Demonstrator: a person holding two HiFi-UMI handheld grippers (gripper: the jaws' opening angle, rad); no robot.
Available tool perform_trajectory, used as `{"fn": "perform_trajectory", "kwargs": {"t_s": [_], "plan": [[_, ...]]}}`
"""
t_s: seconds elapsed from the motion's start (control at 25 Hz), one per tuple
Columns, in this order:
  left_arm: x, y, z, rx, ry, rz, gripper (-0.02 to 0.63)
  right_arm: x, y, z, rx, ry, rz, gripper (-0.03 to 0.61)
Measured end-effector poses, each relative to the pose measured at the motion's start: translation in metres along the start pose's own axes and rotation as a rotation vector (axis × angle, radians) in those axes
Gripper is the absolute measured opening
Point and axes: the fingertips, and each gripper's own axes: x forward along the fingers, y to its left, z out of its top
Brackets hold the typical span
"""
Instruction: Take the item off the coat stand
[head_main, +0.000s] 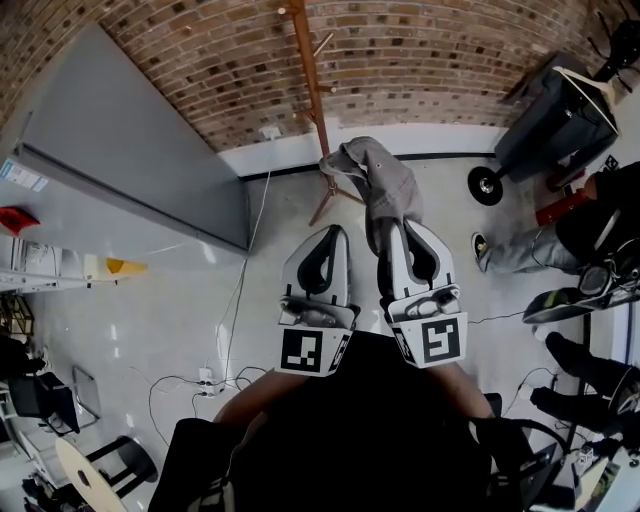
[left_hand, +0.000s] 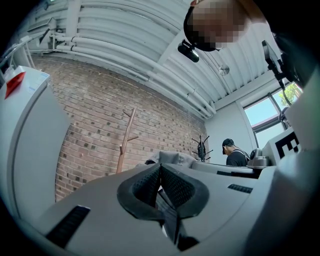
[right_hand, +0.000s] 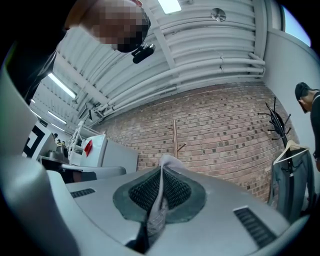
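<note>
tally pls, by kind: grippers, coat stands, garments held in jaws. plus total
Grippers: 2 (left gripper, right gripper)
Coat stands: 2 (wooden coat stand, black coat stand)
Garments held in jaws: 1 (grey garment, clamped by the right gripper)
Total: 5
</note>
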Motion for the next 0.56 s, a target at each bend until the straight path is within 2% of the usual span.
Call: {"fn": "perform_trajectory", "kwargs": {"t_s": [0.56], "plan": [[-0.001,0.013,-0.001,-0.006,-0.007,0.005,0.017,0.008,0.006,-0.001,-0.022,-0.001,-0.001,0.021]]}}
